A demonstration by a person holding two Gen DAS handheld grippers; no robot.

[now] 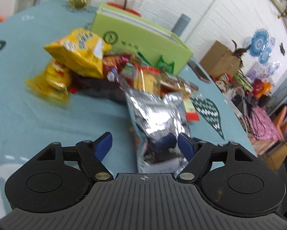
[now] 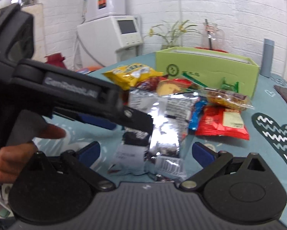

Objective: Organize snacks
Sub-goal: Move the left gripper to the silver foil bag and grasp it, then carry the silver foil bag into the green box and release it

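Observation:
A silver foil snack bag (image 1: 157, 118) lies on the blue tablecloth, its near end between my left gripper's (image 1: 143, 143) wide-open blue fingers, against the right finger (image 1: 185, 145). In the right wrist view the same bag (image 2: 162, 122) lies between my open right gripper's (image 2: 145, 151) fingers, with the left gripper (image 2: 135, 120) reaching over it from the left. Behind lies a snack pile: yellow chip bags (image 1: 76, 53), a red packet (image 2: 222, 122), a clear cookie pack (image 2: 226, 95). A green box (image 2: 206, 71) stands open behind the pile.
A phone (image 2: 285, 95) lies at the table's right. A glass vase with flowers (image 2: 172, 38), a glass jar (image 2: 212, 34) and a grey bottle (image 2: 268, 59) stand behind the box. Cardboard boxes and clutter (image 1: 239, 72) sit beyond the table's right edge.

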